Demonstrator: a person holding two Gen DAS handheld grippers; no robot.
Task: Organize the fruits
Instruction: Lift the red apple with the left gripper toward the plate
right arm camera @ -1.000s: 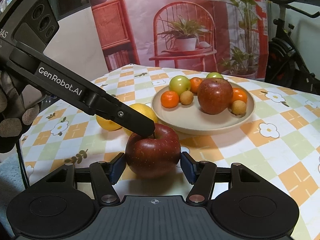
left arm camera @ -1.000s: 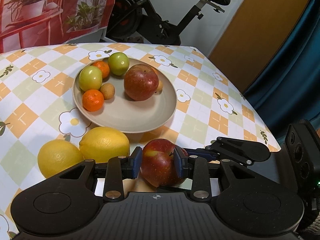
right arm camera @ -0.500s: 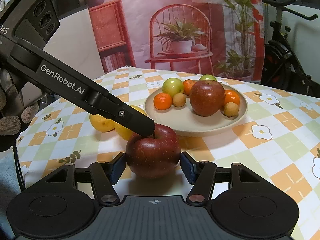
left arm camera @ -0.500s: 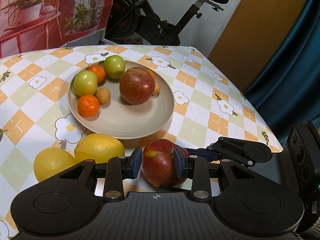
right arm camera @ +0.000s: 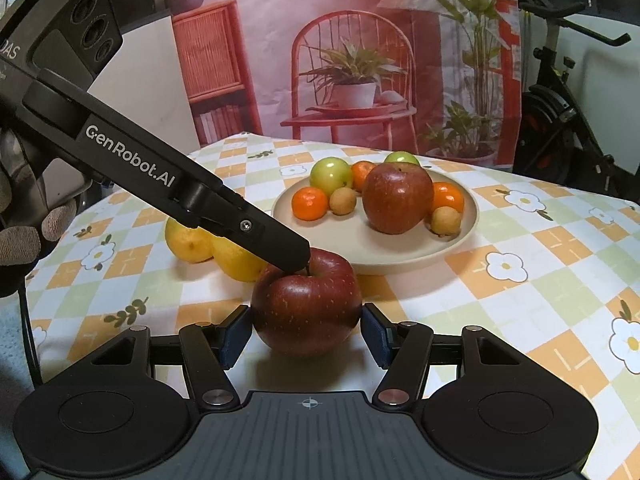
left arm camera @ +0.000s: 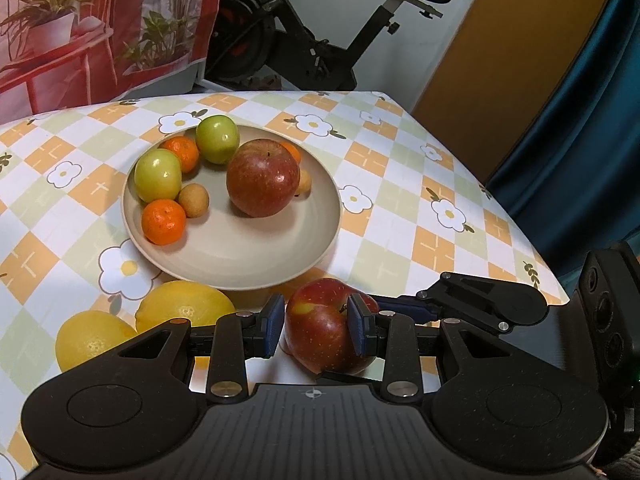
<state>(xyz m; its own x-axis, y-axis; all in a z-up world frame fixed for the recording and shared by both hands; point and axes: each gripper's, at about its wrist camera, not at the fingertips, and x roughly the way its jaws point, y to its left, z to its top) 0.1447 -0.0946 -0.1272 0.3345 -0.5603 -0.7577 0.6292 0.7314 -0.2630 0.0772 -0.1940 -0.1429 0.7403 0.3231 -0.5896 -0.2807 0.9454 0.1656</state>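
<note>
A red apple [left arm camera: 320,332] [right arm camera: 306,308] sits between both grippers, low over the checked cloth in front of the beige plate [left arm camera: 240,276]. My left gripper [left arm camera: 315,326] is shut on its upper part. One pad is against the apple's left side. The other finger [right arm camera: 280,246] ends in the stem hollow. My right gripper [right arm camera: 306,334] is shut on the apple's two flanks. Its finger [left arm camera: 404,306] reaches in from the right in the left wrist view. On the plate lie a second red apple [left arm camera: 263,178], two green fruits [left arm camera: 158,175], small oranges [left arm camera: 163,222] and small brown fruits.
Two lemons [left arm camera: 180,308] [left arm camera: 90,338] lie on the cloth left of the held apple, close to the plate. The table's right edge [left arm camera: 520,240] drops off toward a blue curtain. An exercise bike [left arm camera: 304,52] stands behind the table. A gloved hand [right arm camera: 24,240] holds the left gripper.
The plate and lemons lie slightly further left in both views than before. The apple keeps its place between both pairs of jaws, whose width is unchanged.
</note>
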